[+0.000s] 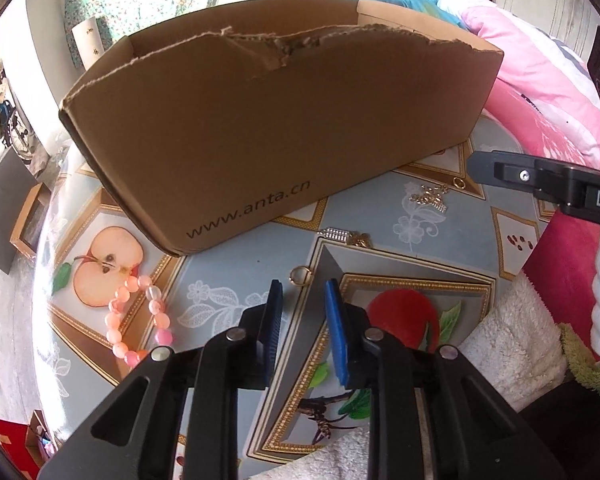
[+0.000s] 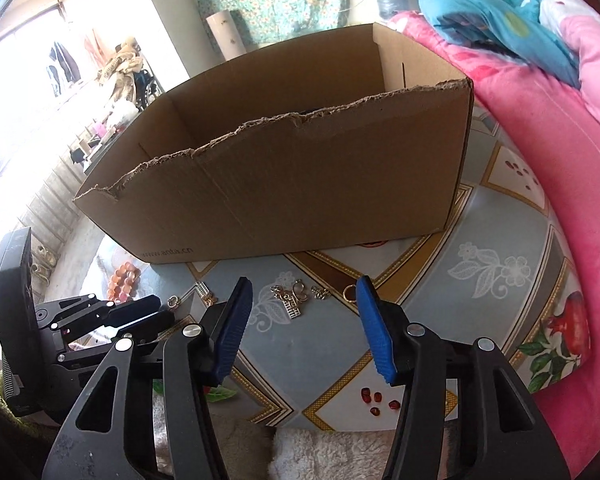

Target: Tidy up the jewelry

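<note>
My left gripper (image 1: 303, 286) hangs over the patterned tablecloth (image 1: 380, 208) with its blue pads a narrow gap apart and nothing between them. A gold ring (image 1: 299, 275) lies just past its tips. A pink bead bracelet (image 1: 140, 320) lies to the left, a gold charm (image 1: 346, 237) and a charm cluster (image 1: 430, 196) further on. My right gripper (image 2: 305, 284) stands open and wider, empty, above a gold charm cluster (image 2: 290, 300), a small charm (image 2: 320, 292) and a ring (image 2: 349, 292). The brown cardboard box (image 2: 300, 184) stands open-topped behind the jewelry.
A pink quilt (image 2: 560, 160) and blue bedding (image 2: 492, 20) pile up at the right. White fleece (image 1: 508, 344) covers the near edge. The left gripper (image 2: 162, 310) sits at the left of the right wrist view, beside the bracelet (image 2: 122, 280). The table rim drops off at the left.
</note>
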A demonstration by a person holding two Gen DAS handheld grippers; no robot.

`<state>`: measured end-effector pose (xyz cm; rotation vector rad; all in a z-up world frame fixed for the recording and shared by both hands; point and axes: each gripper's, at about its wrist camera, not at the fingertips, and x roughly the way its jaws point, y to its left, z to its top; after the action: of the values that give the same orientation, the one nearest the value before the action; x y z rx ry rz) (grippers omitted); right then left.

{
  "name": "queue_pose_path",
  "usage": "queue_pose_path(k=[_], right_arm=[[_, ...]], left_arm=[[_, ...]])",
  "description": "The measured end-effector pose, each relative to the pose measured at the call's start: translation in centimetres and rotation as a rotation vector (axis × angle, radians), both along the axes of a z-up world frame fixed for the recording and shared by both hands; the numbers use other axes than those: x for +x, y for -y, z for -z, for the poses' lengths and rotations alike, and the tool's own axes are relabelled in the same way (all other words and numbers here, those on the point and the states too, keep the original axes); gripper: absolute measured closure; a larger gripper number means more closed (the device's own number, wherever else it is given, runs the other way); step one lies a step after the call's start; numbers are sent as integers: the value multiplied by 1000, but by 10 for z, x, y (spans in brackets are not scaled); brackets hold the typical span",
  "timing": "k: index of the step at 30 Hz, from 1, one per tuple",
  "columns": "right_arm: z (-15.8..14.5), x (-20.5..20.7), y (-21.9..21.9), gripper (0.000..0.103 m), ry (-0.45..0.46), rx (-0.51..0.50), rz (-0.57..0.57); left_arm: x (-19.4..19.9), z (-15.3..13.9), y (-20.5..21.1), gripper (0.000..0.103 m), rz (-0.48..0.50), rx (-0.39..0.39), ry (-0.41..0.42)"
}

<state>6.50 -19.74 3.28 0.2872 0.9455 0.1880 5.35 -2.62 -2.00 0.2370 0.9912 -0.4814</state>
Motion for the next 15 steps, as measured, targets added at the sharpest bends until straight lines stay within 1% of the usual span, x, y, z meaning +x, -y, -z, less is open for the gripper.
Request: queue_pose_path(k=[6, 15], right_arm=[[3, 0, 6, 53, -5, 12, 9], [12, -1, 16, 54, -23, 40, 32]], left_arm=[[9, 3, 5, 82, -30, -39, -18], [13, 4, 8, 82, -40, -91, -32]])
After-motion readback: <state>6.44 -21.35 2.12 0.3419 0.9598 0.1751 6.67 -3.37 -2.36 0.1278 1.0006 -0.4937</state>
